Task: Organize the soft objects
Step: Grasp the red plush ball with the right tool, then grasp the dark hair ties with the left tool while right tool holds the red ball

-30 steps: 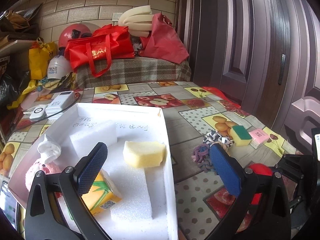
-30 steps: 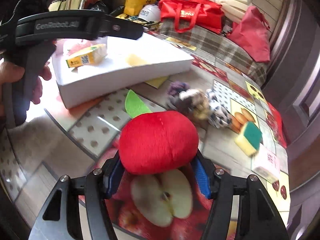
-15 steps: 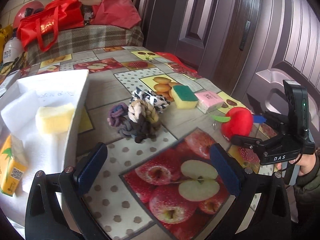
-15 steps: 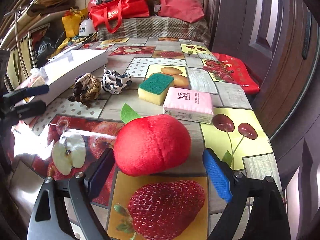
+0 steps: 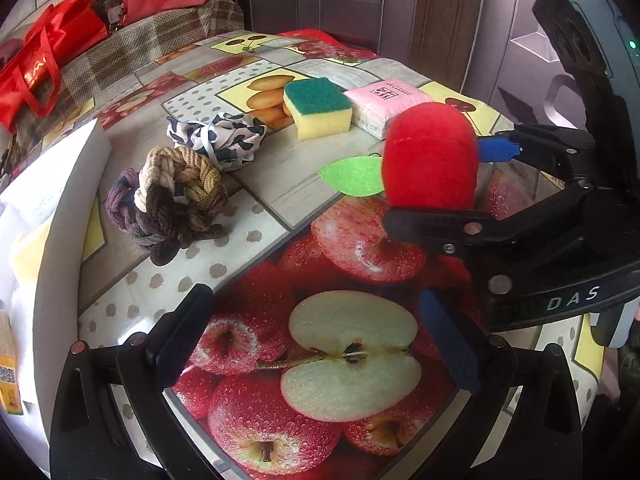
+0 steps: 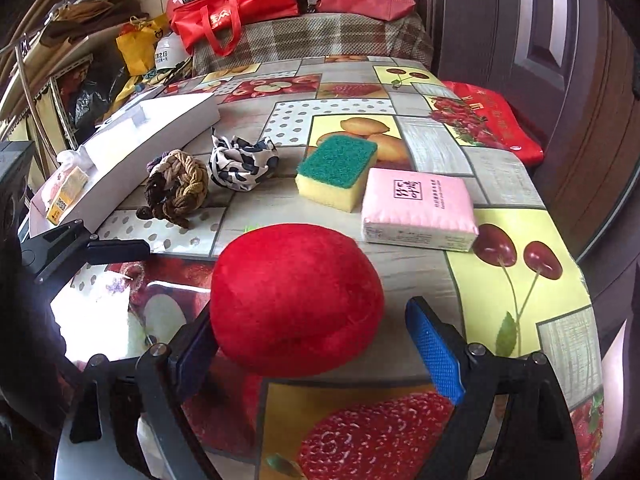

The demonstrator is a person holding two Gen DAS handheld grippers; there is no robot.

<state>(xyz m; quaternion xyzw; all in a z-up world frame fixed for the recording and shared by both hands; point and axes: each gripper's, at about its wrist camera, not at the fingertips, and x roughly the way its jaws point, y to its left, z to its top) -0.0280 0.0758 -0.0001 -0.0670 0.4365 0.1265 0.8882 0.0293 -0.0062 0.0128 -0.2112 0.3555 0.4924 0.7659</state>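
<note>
A red plush apple (image 6: 296, 300) with a green leaf (image 5: 352, 174) rests on the fruit-print tablecloth. My right gripper (image 6: 312, 320) is open around it: the left pad lies against its side and the blue right pad (image 6: 434, 354) stands clear. My left gripper (image 5: 316, 304) is open and holds nothing, low over the printed apple half, just left of the plush apple (image 5: 430, 156). A braided rope bundle (image 5: 176, 196), a black-and-white scrunchie (image 5: 218, 140), a green-topped sponge (image 5: 318, 106) and a pink tissue pack (image 5: 386, 106) lie beyond.
A white foam box (image 6: 160, 136) sits at the left with a juice carton (image 6: 66, 194) and foam pieces inside. Red bags (image 6: 228, 12) and a plaid cloth fill the far end. A dark door and a red cushion (image 6: 488, 118) border the table's right edge.
The right gripper's jaws opened off the plush apple, which now sits on the cloth. The left gripper swung right from over the foam box and came down close to the apple.
</note>
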